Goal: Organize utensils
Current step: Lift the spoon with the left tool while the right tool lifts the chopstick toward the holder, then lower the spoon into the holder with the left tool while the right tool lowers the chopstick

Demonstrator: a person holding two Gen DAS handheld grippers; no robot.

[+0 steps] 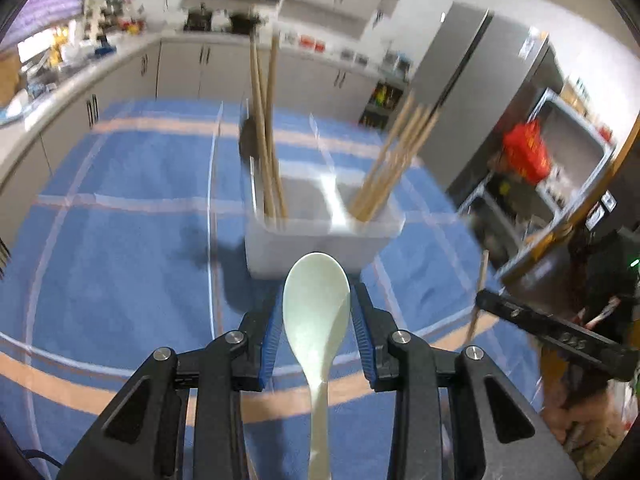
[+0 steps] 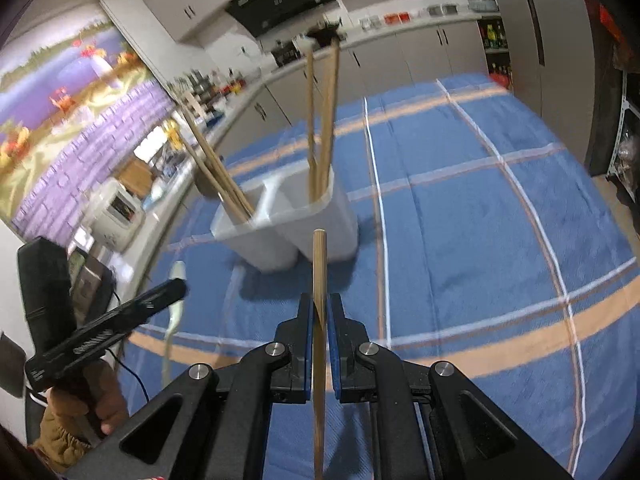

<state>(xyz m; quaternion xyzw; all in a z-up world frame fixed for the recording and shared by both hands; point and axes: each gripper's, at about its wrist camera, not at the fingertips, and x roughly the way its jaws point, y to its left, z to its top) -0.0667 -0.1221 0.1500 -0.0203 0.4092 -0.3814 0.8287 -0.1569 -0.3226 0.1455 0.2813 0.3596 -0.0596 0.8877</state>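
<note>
Two grippers, one utensil apiece, catalogued by view. Left wrist view: your left gripper [image 1: 316,312] has its blue-padded fingers [image 1: 270,340] set either side of a pale green spoon [image 1: 316,320], bowl forward, handle running back between them; whether the pads actually press on it you cannot tell from here; just ahead stands a white divided holder [image 1: 320,244] on the blue plaid cloth [image 1: 120,260]; one compartment holds upright wooden chopsticks [image 1: 266,132], the other a leaning bundle of chopsticks [image 1: 396,160]; at the right edge, your right gripper [image 1: 548,332] shows side-on with a wooden stick [image 1: 480,292] rising from it. Right wrist view: your right gripper [image 2: 320,312] is closed on a single wooden chopstick [image 2: 319,272], pads tight against it, tip pointing up toward the holder [image 2: 328,224] close ahead; the leaning chopsticks [image 2: 212,168] sit in its left compartment, the upright pair [image 2: 320,120] in its right; at lower left, your left gripper [image 2: 112,320] appears in your hand [image 2: 100,404], the spoon [image 2: 174,312] hanging beside it, above the cloth [image 2: 480,240].
</note>
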